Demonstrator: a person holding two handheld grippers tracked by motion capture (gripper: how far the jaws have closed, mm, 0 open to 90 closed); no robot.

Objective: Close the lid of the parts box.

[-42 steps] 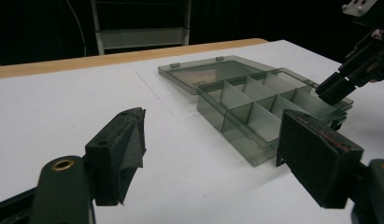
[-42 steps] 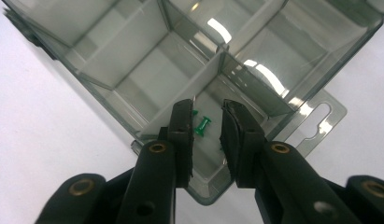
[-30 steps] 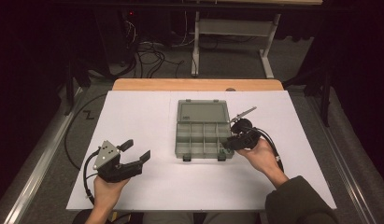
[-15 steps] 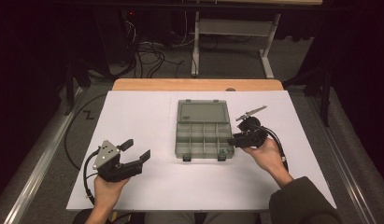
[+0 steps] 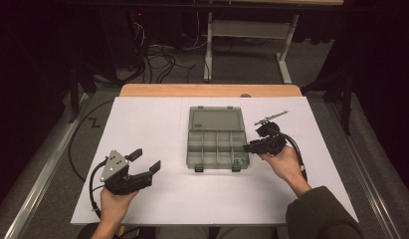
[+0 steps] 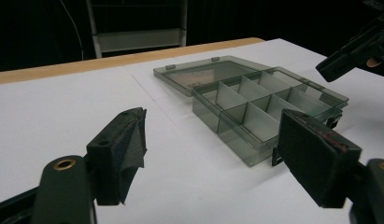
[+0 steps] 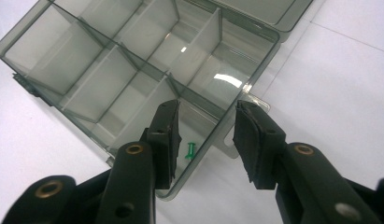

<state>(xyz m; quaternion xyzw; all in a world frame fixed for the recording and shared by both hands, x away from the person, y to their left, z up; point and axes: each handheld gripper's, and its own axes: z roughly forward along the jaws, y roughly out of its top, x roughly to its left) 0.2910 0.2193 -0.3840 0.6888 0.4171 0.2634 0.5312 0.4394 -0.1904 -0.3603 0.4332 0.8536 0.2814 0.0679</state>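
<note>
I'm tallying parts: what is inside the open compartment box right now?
One green pushpin lies in a corner compartment of the box, beside the right tool. The other compartments look empty; one tool finger hides part of that compartment.

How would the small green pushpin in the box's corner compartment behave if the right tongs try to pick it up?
The green pushpin looks tiny and light beside the pads, so it may slip or flick away. It lies on its side on the smooth compartment floor of the organizer box, so it probably rolls in an arc when nudged. The close walls may hinder the open right tongs.
</note>
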